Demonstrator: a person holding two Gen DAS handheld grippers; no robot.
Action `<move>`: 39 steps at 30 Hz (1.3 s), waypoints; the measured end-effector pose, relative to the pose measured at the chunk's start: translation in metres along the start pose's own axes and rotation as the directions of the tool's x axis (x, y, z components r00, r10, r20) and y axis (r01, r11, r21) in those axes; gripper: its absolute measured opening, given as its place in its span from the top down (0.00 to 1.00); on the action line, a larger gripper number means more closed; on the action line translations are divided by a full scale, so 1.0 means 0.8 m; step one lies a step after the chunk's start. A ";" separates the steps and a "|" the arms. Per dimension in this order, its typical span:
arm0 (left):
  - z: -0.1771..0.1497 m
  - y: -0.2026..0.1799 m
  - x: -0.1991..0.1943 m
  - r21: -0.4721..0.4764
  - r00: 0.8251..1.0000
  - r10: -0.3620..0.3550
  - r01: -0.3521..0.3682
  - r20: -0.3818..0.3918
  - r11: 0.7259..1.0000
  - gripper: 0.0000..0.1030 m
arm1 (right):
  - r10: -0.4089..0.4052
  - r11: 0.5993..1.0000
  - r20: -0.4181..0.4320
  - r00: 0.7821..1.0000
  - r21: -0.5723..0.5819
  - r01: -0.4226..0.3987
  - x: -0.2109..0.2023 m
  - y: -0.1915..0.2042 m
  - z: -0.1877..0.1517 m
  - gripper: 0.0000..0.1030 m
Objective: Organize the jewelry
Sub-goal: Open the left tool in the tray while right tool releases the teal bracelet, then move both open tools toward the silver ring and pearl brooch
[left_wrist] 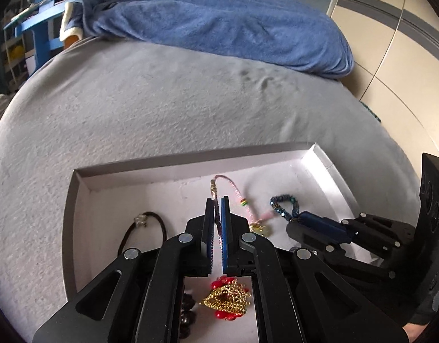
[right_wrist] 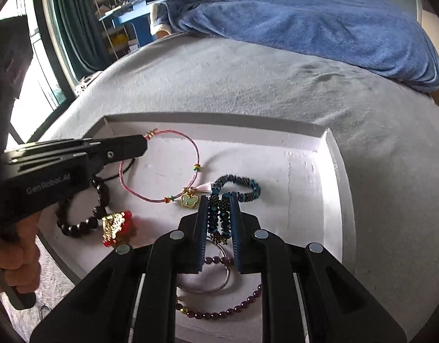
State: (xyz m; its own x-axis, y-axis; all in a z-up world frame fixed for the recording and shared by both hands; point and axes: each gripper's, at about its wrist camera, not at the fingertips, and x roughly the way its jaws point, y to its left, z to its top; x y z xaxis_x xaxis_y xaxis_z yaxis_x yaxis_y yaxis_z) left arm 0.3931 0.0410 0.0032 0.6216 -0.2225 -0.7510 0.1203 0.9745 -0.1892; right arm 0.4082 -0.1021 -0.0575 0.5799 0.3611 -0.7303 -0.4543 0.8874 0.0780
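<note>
Here, pink cord bracelet (left_wrist: 218,200) clamped in left tool (left_wrist: 217,200), blue beaded bracelet (right_wrist: 219,214) in right tool (right_wrist: 218,200).

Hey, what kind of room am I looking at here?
Most likely a bedroom. A grey bed fills the view, with a blue blanket heaped at its far end, and a cluttered blue desk beyond. The white jewelry tray sits on the bed.

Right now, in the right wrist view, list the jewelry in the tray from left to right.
Dark bead bracelet → red and gold ornament → pink cord bracelet → blue bead bracelet, pinched in the right gripper.
</note>
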 end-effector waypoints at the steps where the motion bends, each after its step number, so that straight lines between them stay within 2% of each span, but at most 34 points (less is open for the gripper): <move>1: -0.001 0.000 -0.002 0.006 1.000 0.009 -0.009 0.002 1.000 0.80 | -0.002 1.000 0.001 1.000 0.004 0.002 0.000 -0.002 -0.001 0.86; 4: -0.001 -0.002 -0.013 0.025 0.999 0.026 -0.027 0.029 0.999 0.64 | -0.007 1.000 0.012 1.000 0.014 0.007 -0.008 -0.007 -0.001 0.82; 5: 0.000 -0.002 -0.017 0.025 0.999 0.023 -0.024 0.037 0.999 0.61 | -0.008 1.000 0.017 1.000 0.017 0.008 -0.011 -0.008 0.000 0.77; 7: 0.001 -0.002 -0.028 0.024 0.998 0.029 -0.031 0.060 0.999 0.43 | -0.004 1.000 0.041 0.999 0.027 0.003 -0.024 -0.010 0.002 0.69; 9: 0.000 -0.003 -0.043 0.026 0.995 0.033 -0.035 0.094 0.999 0.35 | -0.002 0.999 0.067 0.998 0.036 0.000 -0.038 -0.012 0.003 0.65; 10: -0.001 -0.003 -0.050 0.024 0.994 0.035 -0.038 0.107 0.999 0.30 | -0.001 0.999 0.082 0.997 0.042 -0.003 -0.046 -0.013 0.003 0.59; 13: -0.008 -0.007 -0.074 0.020 0.987 0.040 -0.044 0.153 0.999 0.23 | 0.006 0.999 0.120 0.993 0.053 -0.013 -0.070 -0.015 0.000 0.50; 14: -0.010 -0.008 -0.080 0.021 0.986 0.043 -0.047 0.162 0.999 0.23 | 0.004 0.999 0.126 0.992 0.053 -0.011 -0.077 -0.015 -0.002 0.44; 19: -0.027 -0.018 -0.117 0.058 0.976 0.058 -0.071 0.209 0.996 0.13 | 0.005 0.999 0.157 0.988 0.048 -0.013 -0.110 -0.012 -0.014 0.28; 23: -0.048 -0.021 -0.150 0.056 0.967 0.067 -0.083 0.245 0.995 0.10 | 0.010 0.999 0.194 0.981 0.028 -0.016 -0.140 -0.003 -0.026 0.19; 29: -0.075 -0.024 -0.187 0.063 0.966 0.045 -0.063 0.254 0.996 0.09 | 0.011 1.000 0.203 0.979 0.010 -0.014 -0.167 0.010 -0.048 0.12; 33: -0.098 -0.022 -0.212 0.051 0.959 0.051 -0.068 0.279 0.996 0.08 | 0.005 1.000 0.223 0.975 0.024 -0.011 -0.185 0.016 -0.062 0.08; 39: -0.135 -0.015 -0.232 0.031 0.958 0.078 -0.090 0.277 0.995 0.07 | -0.008 0.999 0.238 0.971 0.045 -0.003 -0.201 0.018 -0.083 0.06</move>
State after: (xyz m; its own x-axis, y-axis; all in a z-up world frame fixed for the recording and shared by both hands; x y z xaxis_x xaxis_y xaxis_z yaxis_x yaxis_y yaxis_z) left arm 0.1931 0.0673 0.0765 0.8192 -0.1294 -0.5588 0.0877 0.9910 -0.1008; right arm 0.2633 -0.1663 0.0159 0.7279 0.4115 -0.5485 -0.4248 0.8985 0.1103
